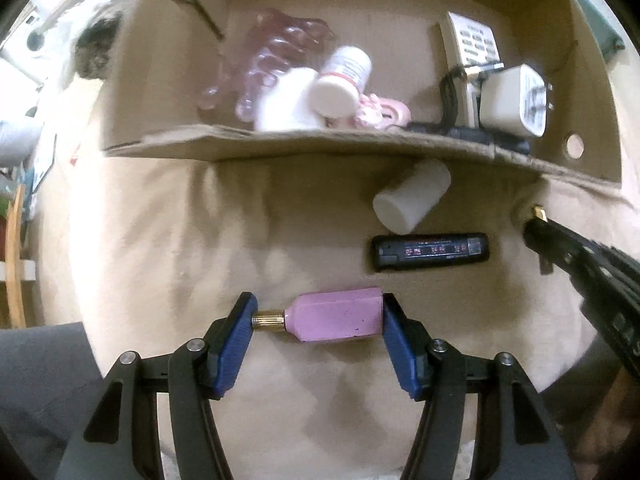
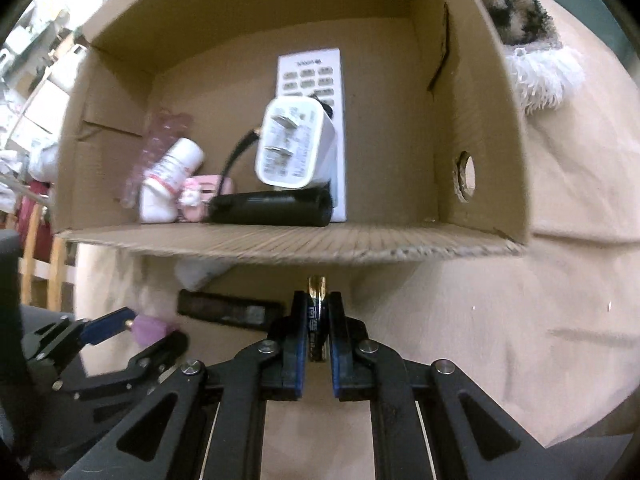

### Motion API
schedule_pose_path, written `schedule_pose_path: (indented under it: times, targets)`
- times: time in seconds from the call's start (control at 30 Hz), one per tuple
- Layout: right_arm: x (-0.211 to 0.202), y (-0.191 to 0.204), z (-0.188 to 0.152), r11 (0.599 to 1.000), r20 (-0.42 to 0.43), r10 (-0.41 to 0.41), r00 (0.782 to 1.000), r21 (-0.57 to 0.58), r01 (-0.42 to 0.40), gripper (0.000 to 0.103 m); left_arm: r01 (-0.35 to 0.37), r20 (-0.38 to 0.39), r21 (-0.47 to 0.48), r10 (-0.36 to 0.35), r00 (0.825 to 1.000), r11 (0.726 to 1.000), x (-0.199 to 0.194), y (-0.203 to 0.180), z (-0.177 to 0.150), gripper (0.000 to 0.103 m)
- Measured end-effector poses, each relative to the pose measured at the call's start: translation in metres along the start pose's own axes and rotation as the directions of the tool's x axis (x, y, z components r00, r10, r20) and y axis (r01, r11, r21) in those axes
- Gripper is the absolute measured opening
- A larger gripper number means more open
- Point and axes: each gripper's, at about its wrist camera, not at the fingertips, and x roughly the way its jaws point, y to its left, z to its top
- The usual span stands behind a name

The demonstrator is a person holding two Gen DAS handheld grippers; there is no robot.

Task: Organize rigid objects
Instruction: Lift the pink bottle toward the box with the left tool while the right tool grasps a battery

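Note:
My left gripper is shut endwise on a pink bottle with a gold cap, just above the beige cloth. My right gripper is shut on a black battery with a gold tip, in front of the cardboard box's near flap. The right gripper also shows in the left wrist view, and the left gripper in the right wrist view. In the box lie a white remote, a white charger plug, a black cylinder and a white pill bottle.
A white cylinder and a black lighter-like stick lie on the beige cloth before the box. Pink items sit in the box's left part. A furry cloth lies right of the box. A wooden chair stands at the left.

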Motion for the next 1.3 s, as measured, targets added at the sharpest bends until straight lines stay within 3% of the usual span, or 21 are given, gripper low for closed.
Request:
schedule_pose_path:
  times: [0.13,0.37,0.7,0.97,1.23,1.3]
  targets:
    - [-0.024,-0.003,0.001,0.999,0.037,0.038,0.999,0.006,-0.038,0.011,0.008,0.049,-0.025,-0.007,0.999,1.0,-0.025,0.012,-0.001,0.059]
    - [-0.077,0.007,0.006,0.993,0.148,0.044,0.988,-0.117,-0.027,0.011,0.014,0.204,-0.075,0.002,0.979,0.997,-0.083,0.034,0.003,0.059]
    - [-0.136,0.021,0.039,0.978,0.361,0.092,0.928,-0.209,-0.016,0.011,-0.03,0.381,-0.044,0.045,0.924,0.999,-0.162,0.045,0.048,0.059]
    - [-0.15,0.017,0.082,0.978,0.407,0.12,0.906,-0.206,-0.037,0.011,-0.028,0.428,-0.005,0.027,0.903,1.0,-0.16,0.034,0.086,0.059]
    - [-0.104,-0.003,0.111,0.988,0.342,0.093,0.935,-0.146,-0.045,0.011,-0.037,0.419,0.032,0.021,0.908,0.999,-0.123,0.027,0.106,0.059]
    - [-0.089,-0.01,0.113,0.991,0.313,0.094,0.945,-0.116,-0.06,0.011,-0.035,0.4,0.044,0.014,0.917,0.998,-0.11,0.026,0.107,0.059]
